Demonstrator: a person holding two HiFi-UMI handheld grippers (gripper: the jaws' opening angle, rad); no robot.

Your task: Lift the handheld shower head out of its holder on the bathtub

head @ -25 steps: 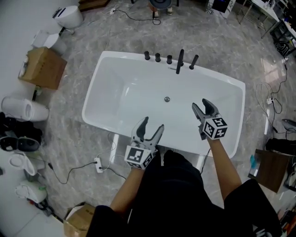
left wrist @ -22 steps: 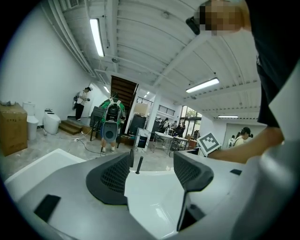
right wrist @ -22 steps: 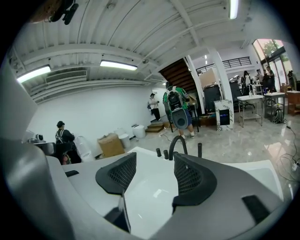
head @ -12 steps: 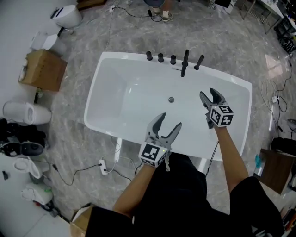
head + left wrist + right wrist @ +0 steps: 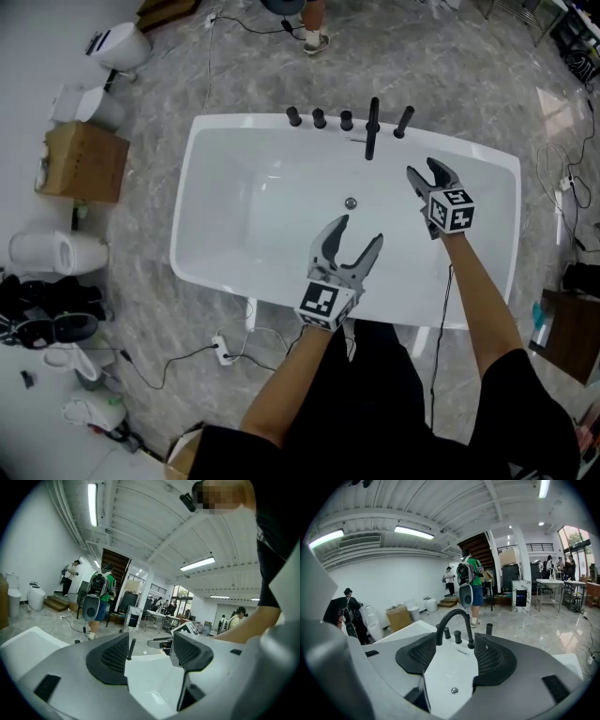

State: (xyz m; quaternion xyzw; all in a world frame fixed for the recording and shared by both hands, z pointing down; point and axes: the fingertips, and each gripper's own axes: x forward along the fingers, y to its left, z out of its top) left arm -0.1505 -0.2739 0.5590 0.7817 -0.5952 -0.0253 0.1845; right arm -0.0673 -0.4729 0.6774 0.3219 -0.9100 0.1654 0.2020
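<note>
Over the white bathtub [image 5: 234, 169], two claws on bare forearms. Left claw [image 5: 358, 234] above the near half of the tub, jaws wide apart, only white tub surface between them. Right claw [image 5: 427, 173] further in toward the far right, jaws likewise apart and empty, aimed at the black fixture row on the far rim. Framed between those jaws in the right gripper view: curved black spout [image 5: 452, 623], two knobs, drain [image 5: 454, 690] below. Upright in its holder at the right end of that row, just right of the spout: handheld shower head [image 5: 405, 120], near the right claw but not touching it. On the grey marble floor to the left, a cardboard box [image 5: 82, 161] and white toilets.
</note>
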